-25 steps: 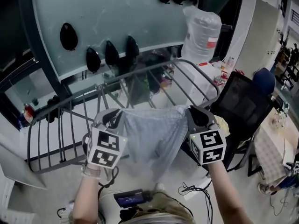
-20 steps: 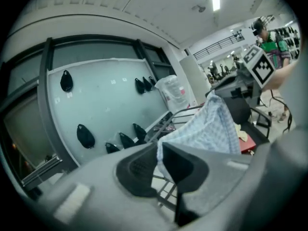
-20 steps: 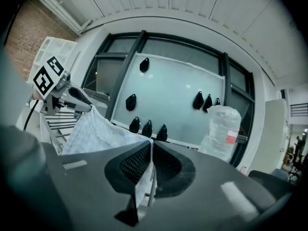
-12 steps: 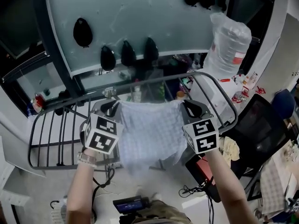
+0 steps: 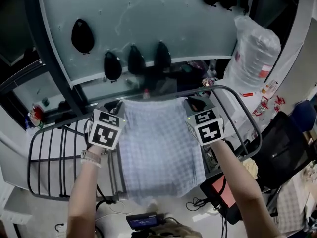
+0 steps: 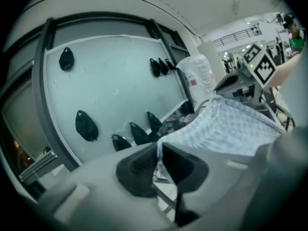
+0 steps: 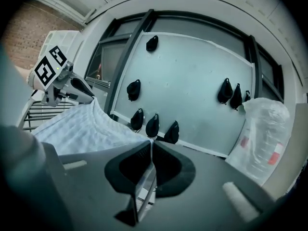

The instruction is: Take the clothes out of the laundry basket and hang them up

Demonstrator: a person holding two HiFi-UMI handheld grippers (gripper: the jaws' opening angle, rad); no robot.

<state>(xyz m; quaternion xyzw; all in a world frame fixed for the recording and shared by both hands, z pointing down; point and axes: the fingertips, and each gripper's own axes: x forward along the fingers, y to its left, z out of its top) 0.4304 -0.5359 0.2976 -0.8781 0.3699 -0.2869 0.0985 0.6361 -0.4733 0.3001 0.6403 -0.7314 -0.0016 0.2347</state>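
Clamping pale checked cloth garment's (image 5: 161, 148) corners in left claw (image 5: 114, 108) and right claw (image 5: 195, 103), spreading it wide for draping over dark metal rack (image 5: 49, 148).

The left gripper (image 5: 116, 106) and the right gripper (image 5: 196, 103) are now farther forward, above the drying rack (image 5: 241, 101) instead of short of it. The checked cloth (image 5: 161, 143) they hold, earlier sagging to a narrow point, now spreads wide and flat over the rack.
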